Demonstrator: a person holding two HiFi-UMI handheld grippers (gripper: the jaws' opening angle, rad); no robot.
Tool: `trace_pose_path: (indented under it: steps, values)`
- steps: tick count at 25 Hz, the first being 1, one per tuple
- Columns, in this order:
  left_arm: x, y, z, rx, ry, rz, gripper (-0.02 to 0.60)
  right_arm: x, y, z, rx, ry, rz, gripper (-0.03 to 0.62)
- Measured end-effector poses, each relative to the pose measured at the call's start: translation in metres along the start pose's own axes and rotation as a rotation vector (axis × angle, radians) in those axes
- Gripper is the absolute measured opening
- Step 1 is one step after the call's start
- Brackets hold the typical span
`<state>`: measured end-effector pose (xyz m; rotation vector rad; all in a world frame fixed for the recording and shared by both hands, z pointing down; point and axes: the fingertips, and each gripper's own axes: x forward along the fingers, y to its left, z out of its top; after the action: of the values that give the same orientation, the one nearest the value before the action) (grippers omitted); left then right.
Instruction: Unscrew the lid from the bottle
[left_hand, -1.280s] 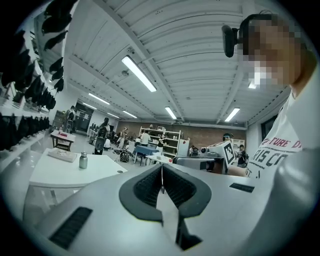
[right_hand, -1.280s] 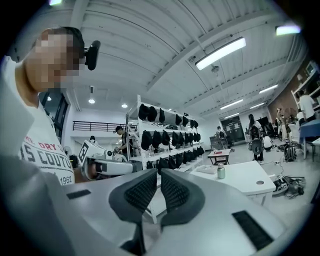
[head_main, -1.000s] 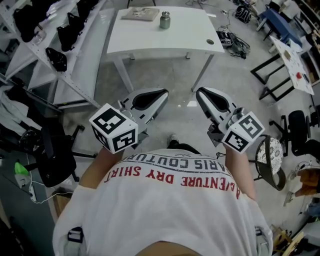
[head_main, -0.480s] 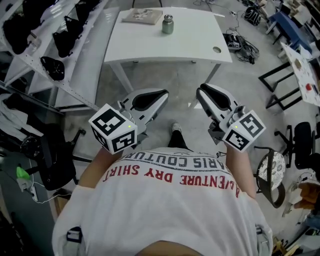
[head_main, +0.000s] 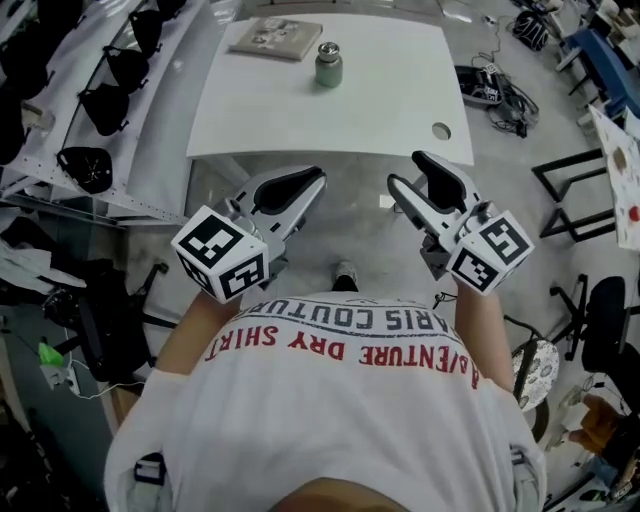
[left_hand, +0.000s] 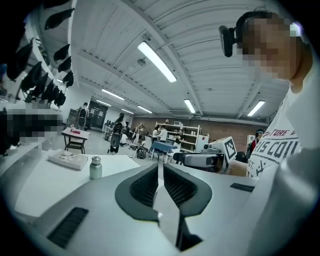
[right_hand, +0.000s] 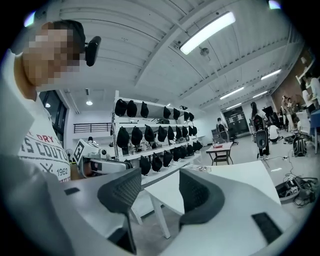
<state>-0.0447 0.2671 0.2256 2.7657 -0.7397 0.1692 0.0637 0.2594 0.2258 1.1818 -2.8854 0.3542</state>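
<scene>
Head view: caught both forearms bent out from a white T-shirt (head_main: 330, 400), each hand carrying a hand-held gripper aimed forward, just short of the near edge of the white bench (head_main: 300, 115). Found the left hand-held gripper (head_main: 305, 182) clenched with nothing in it. Found the right hand-held gripper (head_main: 408, 172) released, its jaws just opened and bare. Noted marker cubes at the rear ends, nearest the chest. Spotted the bottle (head_main: 328, 66) upright on the far part of the bench, lid (head_main: 328, 48) on, just beside a flat booklet (head_main: 275, 37) and well apart from both tools.

Left gripper view: showed ribbed pads pressed together along one seam, pointed roughly level. Placed the bottle (left_hand: 95, 168) left of the jaws, far off on the bench.

Right gripper view: showed jaws standing wide, with only floor and a bench leg between them, and racks of dark caps (right_hand: 150, 132) beyond.
</scene>
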Motion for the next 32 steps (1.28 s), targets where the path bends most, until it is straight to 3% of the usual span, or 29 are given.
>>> trace_pose_path:
  steps: [3,5,9,14,23,32]
  values:
    - [0.035,0.026,0.006,-0.021,0.011,0.018,0.061,0.012,-0.041,0.005,0.006,0.005,0.011,0.236]
    - [0.054,0.040,0.010,-0.022,0.014,0.022,0.141,0.021,-0.063,0.008,0.002,0.009,0.020,0.239]
    - [0.079,0.059,0.013,0.014,0.009,0.017,0.227,0.033,-0.093,0.006,-0.009,0.030,0.041,0.250]
    - [0.095,0.088,0.002,0.078,0.036,0.074,0.293,0.051,-0.110,0.001,-0.028,0.061,0.055,0.264]
    - [0.124,0.155,-0.029,0.084,0.104,0.157,0.344,0.090,-0.144,-0.011,-0.040,0.107,0.043,0.273]
    - [0.164,0.240,-0.058,0.064,0.169,0.176,0.354,0.149,-0.190,-0.035,-0.002,0.189,0.019,0.275]
